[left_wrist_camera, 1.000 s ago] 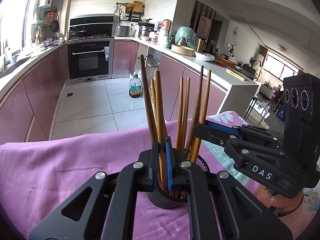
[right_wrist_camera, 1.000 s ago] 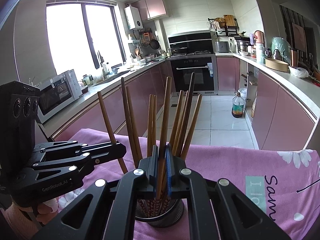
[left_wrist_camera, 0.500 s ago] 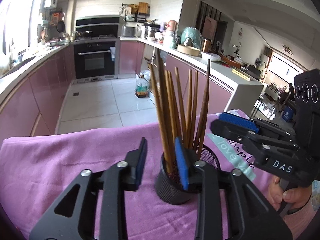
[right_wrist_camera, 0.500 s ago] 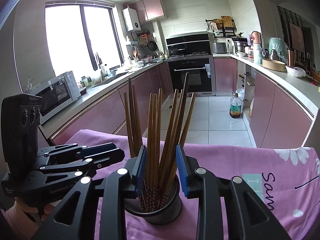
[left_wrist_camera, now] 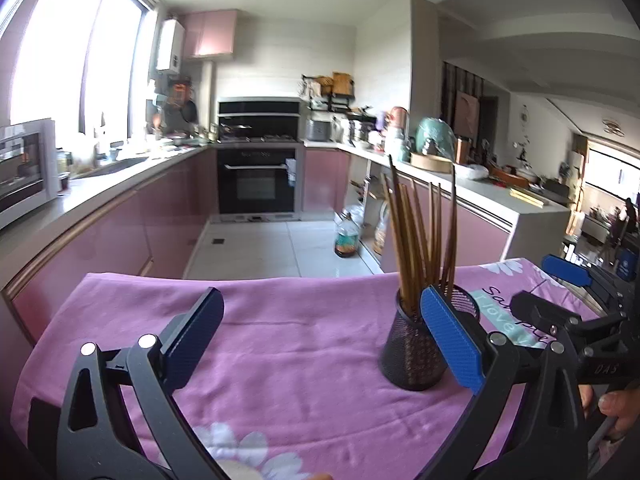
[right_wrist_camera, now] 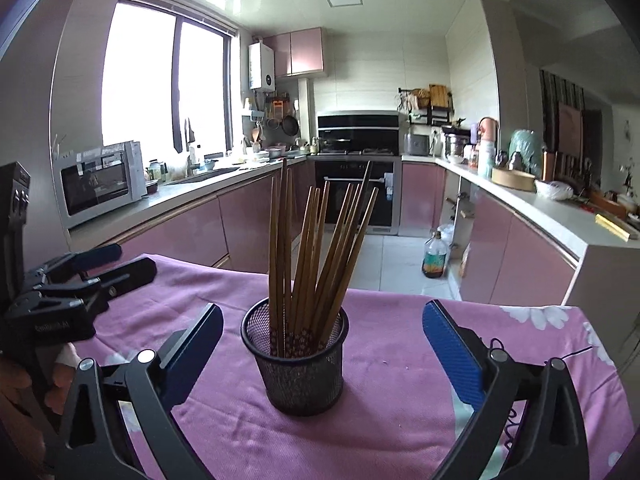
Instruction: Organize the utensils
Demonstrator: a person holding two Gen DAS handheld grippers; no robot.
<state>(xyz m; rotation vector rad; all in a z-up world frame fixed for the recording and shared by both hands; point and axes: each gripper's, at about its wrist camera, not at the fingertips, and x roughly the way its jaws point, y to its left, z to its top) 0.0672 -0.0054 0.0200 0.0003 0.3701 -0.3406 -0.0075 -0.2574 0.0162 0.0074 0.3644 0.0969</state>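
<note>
A: Where are the chopsticks (right_wrist_camera: 316,248) sitting right now?

B: They are all standing bunched in the black mesh holder (right_wrist_camera: 298,364), which is resting upright on the pink cloth (right_wrist_camera: 400,380) covering the surface. From the right claw (right_wrist_camera: 322,344) the holder is sitting just ahead, a touch toward its left finger, with clear gaps on both sides.

A: And the claws — are they gripping anything?

B: No. The right claw is spread wide and holding nothing. The left claw (left_wrist_camera: 320,332) is spread wide too; the holder is showing ahead of it and off to its right, partly behind its right finger (left_wrist_camera: 450,338), though I cannot tell whether the two are touching.

A: So which step is in hand?

B: Judging by this, the gathering step is looking finished — I am seeing no loose chopsticks on the cloth in either view. What is remaining is probably tidying: the sticks are fanning out at different tilts.

A: What is the next move calling for?

B: If anything, nudging the bundle straight, or backing both claws away cleanly. The holder is looking light and top-heavy, so any contact should be gentle and low on its wall.
</note>
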